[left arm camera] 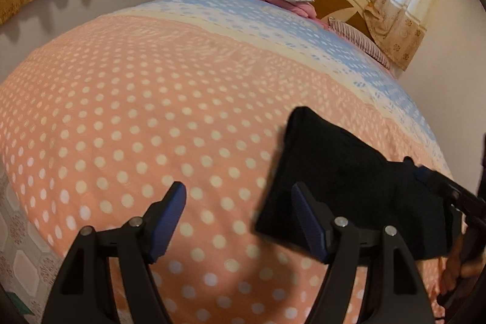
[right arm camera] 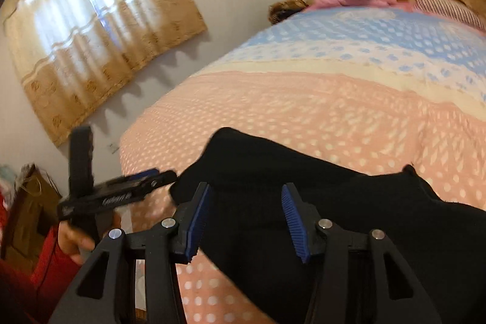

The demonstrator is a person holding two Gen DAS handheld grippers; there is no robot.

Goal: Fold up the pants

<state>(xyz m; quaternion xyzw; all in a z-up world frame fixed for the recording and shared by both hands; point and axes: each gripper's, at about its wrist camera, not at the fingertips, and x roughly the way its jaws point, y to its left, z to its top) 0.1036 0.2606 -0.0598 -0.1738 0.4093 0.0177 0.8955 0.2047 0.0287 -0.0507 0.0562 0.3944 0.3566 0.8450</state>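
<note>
I see my left claw spread over the peach polka-dot bedspread, folded black fabric pants just beside it. Right claw spread above the pants, gripping nothing.

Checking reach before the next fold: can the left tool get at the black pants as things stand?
Probably yes. The left tool stands open over the bedspread, with the black pants lying just beside it and nothing between them.

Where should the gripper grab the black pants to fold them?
Best guess: the near edge of the black pants, coming from the bed's near side. They lie flat, already folded, on the bedspread, so that edge is the free one facing the right gripper.
</note>
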